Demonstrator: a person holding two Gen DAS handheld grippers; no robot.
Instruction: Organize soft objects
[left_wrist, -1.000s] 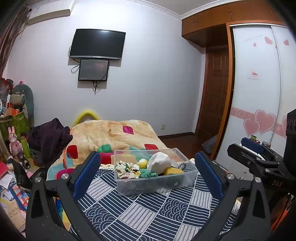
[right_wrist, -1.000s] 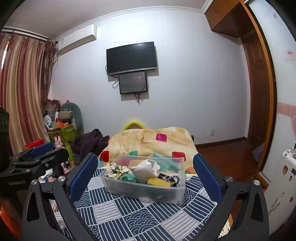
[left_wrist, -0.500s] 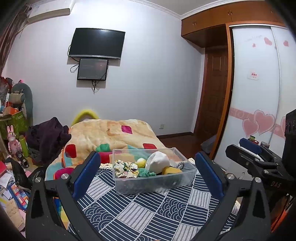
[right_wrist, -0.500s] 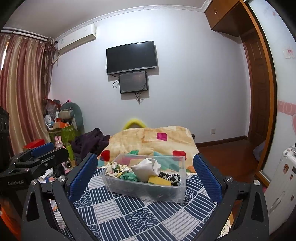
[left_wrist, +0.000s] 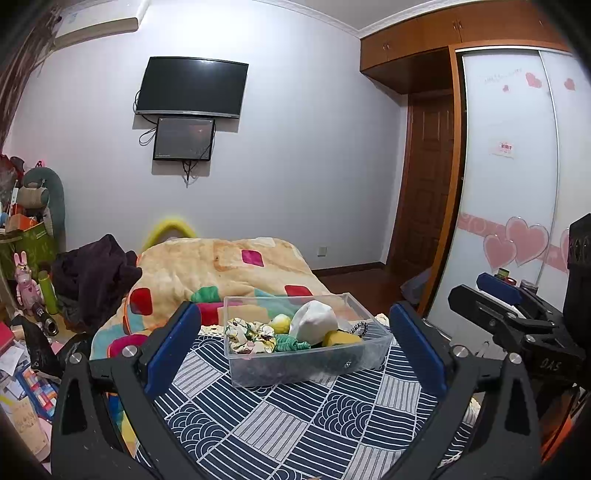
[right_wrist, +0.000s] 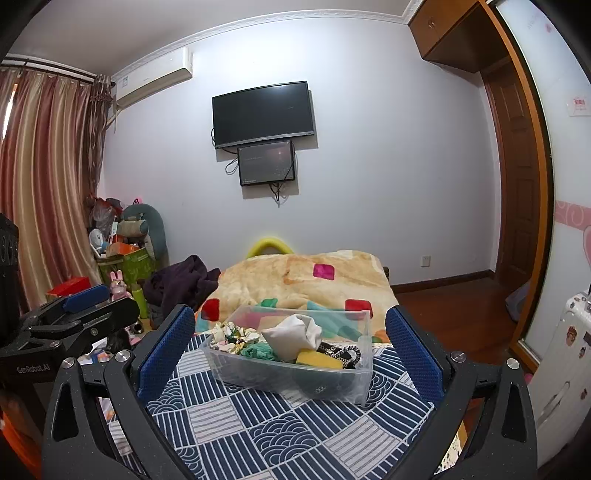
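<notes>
A clear plastic bin (left_wrist: 347, 363) (right_wrist: 236, 363) stands on a blue and white patterned cloth (left_wrist: 280, 424) (right_wrist: 280, 428). It holds a white cloth bundle (left_wrist: 314, 321) (right_wrist: 291, 334), a floral scrunchie (left_wrist: 247, 334) (right_wrist: 231, 336), a green knit piece (left_wrist: 290, 343) (right_wrist: 258, 350), a yellow sponge (left_wrist: 340, 338) (right_wrist: 319, 360) and a black and white band (right_wrist: 345, 354). My left gripper (left_wrist: 295, 343) is open and empty, held back from the bin. My right gripper (right_wrist: 290, 343) is open and empty, also held back from the bin.
A patchwork blanket (left_wrist: 221, 269) (right_wrist: 310, 277) lies behind the bin. Dark clothes (left_wrist: 92, 273) and clutter (left_wrist: 26, 295) sit at the left. A wardrobe (left_wrist: 509, 221) and door (left_wrist: 424, 206) stand at the right. A white suitcase (right_wrist: 561, 369) is at the right.
Both views have drifted very slightly; the bin sits a touch higher in frame. Both grippers stay open and empty.
</notes>
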